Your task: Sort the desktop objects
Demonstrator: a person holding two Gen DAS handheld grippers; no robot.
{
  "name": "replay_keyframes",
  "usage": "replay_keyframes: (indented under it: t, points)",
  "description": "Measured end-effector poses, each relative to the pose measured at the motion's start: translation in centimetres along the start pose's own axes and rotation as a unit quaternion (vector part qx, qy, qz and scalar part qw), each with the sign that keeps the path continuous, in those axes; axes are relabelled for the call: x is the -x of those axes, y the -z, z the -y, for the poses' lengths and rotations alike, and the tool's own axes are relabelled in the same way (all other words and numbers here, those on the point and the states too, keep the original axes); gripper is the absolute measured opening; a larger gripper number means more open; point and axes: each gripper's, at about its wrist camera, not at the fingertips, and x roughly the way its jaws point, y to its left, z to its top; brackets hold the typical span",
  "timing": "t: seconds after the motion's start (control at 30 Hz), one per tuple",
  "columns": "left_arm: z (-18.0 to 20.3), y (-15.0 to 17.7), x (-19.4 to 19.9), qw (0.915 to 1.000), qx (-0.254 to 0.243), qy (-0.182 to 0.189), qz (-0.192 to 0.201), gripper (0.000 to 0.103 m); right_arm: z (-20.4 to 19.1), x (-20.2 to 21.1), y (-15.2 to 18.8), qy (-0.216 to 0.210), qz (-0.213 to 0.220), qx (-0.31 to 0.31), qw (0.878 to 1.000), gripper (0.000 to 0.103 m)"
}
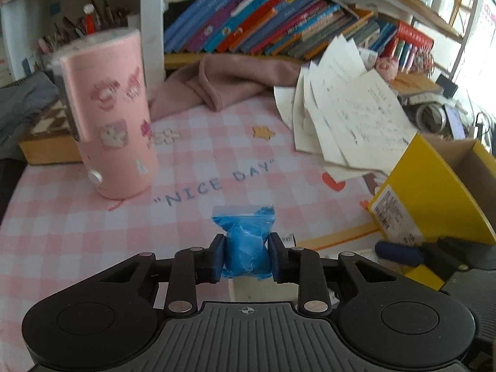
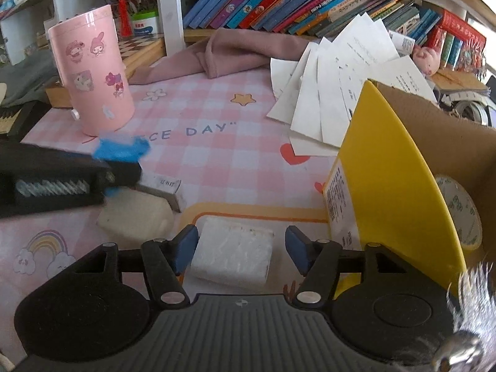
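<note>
Two blue pads of my left gripper (image 1: 246, 255) squeeze a small blue zip bag (image 1: 246, 248) from either side, low over the pink checked desk mat (image 1: 93, 232). My right gripper (image 2: 241, 246) stands open around a white wrapped packet (image 2: 232, 254) lying on the mat, neither pad touching it. Another pale packet (image 2: 136, 217) and a small printed box (image 2: 164, 189) lie just left of it. On my right stands a yellow cardboard box (image 2: 393, 179) with a tape roll (image 2: 462, 214) inside. Farther back are a pink sticker-covered canister (image 1: 114, 114), loose papers (image 1: 350, 114) and shelved books (image 1: 263, 18).
</note>
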Motion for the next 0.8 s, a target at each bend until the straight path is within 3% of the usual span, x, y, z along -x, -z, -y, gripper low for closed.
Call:
replay_keyframes:
  t: [0.2,0.3,0.47,0.8]
  points:
    - [-0.4,-0.1,1.5,0.9996,0.021,0.014,0.013,0.027,-0.4,-0.4,0.1,-0.017,-0.007,0.002,1.0,0.06]
    - [-0.3,-0.1,2.1,0.9994,0.021,0.018,0.021,0.027,-0.6,-0.9,0.2,-0.037,-0.027,0.0,0.999,0.054]
    - [-0.5,-0.3,3.5,0.9988,0.023,0.021,0.038,0.027,-0.5,-0.1,0.4,-0.046,-0.03,-0.007,0.998,0.052]
    - [-1.1,0.0,8.3,0.9944,0.049,0.037,0.087,0.026,-1.0,7.5,0.5,-0.042,0.09,0.028,0.995,0.052]
